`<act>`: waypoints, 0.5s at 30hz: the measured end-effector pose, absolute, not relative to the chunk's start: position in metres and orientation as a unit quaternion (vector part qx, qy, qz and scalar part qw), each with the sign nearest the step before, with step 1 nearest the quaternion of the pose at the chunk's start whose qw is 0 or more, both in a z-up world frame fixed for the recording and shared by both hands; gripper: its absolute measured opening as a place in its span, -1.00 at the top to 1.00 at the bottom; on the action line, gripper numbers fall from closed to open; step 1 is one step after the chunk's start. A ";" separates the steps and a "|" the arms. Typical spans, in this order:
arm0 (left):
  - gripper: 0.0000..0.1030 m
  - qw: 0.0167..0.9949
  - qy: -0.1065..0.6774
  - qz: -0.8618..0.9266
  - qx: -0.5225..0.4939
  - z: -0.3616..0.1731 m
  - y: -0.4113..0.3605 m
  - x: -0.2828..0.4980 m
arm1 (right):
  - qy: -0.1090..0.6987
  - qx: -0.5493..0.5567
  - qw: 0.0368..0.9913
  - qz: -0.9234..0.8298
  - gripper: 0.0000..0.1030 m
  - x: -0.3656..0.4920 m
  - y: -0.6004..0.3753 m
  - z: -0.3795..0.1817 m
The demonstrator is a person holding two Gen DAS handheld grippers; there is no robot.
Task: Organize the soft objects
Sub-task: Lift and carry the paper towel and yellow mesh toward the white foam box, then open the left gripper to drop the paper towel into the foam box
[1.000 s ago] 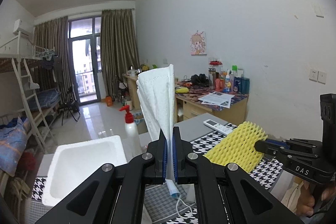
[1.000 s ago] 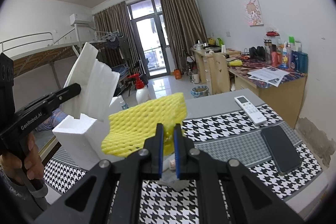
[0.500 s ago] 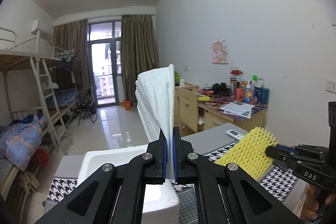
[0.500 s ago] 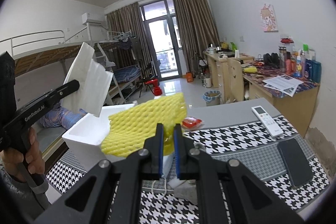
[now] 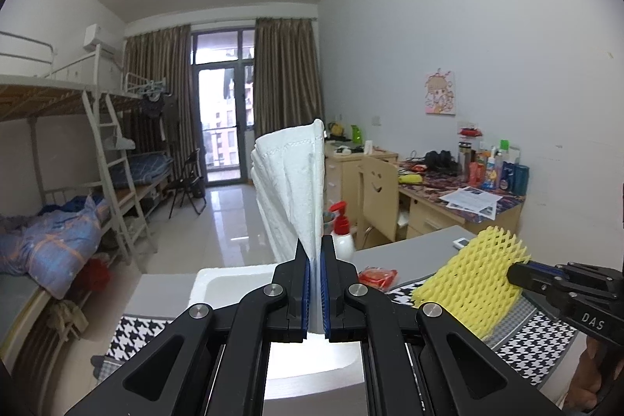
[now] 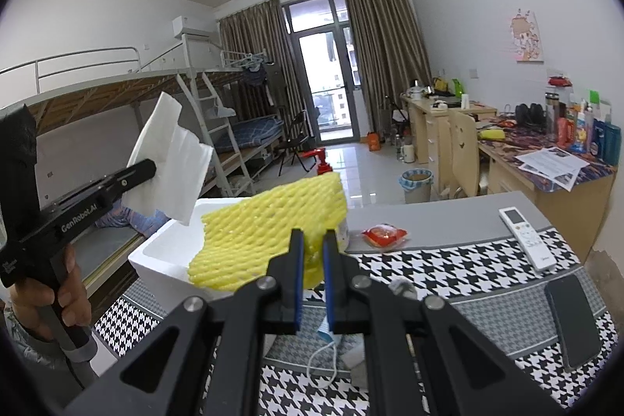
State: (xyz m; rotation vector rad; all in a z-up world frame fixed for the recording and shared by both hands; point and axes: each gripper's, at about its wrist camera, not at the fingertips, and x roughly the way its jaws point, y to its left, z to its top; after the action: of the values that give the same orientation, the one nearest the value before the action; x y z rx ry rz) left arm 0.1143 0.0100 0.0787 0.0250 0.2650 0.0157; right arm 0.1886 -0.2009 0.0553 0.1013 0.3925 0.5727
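My left gripper is shut on a folded white tissue that stands up from its blue pads, held in the air above a white foam box. In the right wrist view the same tissue shows at the left, over the box. My right gripper is shut on a yellow foam net, lifted near the box's right side. From the left wrist view the net hangs at the right, clamped in the right gripper's fingers.
On the houndstooth table mat lie a white remote, a black phone, a red packet and a face mask with a cord. A red-topped spray bottle stands behind the box. Desks line the right wall.
Both grippers have swung left across the table with their loads, toward the foam box. The spray bottle now shows to the right of the tissue in the left wrist view.
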 end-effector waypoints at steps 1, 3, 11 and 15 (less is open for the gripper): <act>0.91 0.991 0.135 0.011 0.010 0.077 0.012 0.115 | 0.193 0.049 0.939 0.282 0.78 0.189 -0.199 0.055; 0.91 0.990 0.142 0.018 0.007 0.072 0.015 0.118 | 0.194 0.046 0.937 0.286 0.78 0.191 -0.195 0.055; 0.91 0.986 0.164 0.029 -0.001 0.059 0.022 0.129 | 0.196 0.038 0.935 0.293 0.78 0.194 -0.184 0.056; 0.91 0.983 0.179 0.029 -0.006 0.053 0.028 0.136 | 0.200 0.037 0.934 0.293 0.78 0.195 -0.179 0.056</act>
State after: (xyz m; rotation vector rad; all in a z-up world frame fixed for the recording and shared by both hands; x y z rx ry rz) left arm 0.1356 0.0277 0.0527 -0.0127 0.3607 0.0580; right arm 0.1953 -0.1791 0.0564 0.0753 0.4090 0.5990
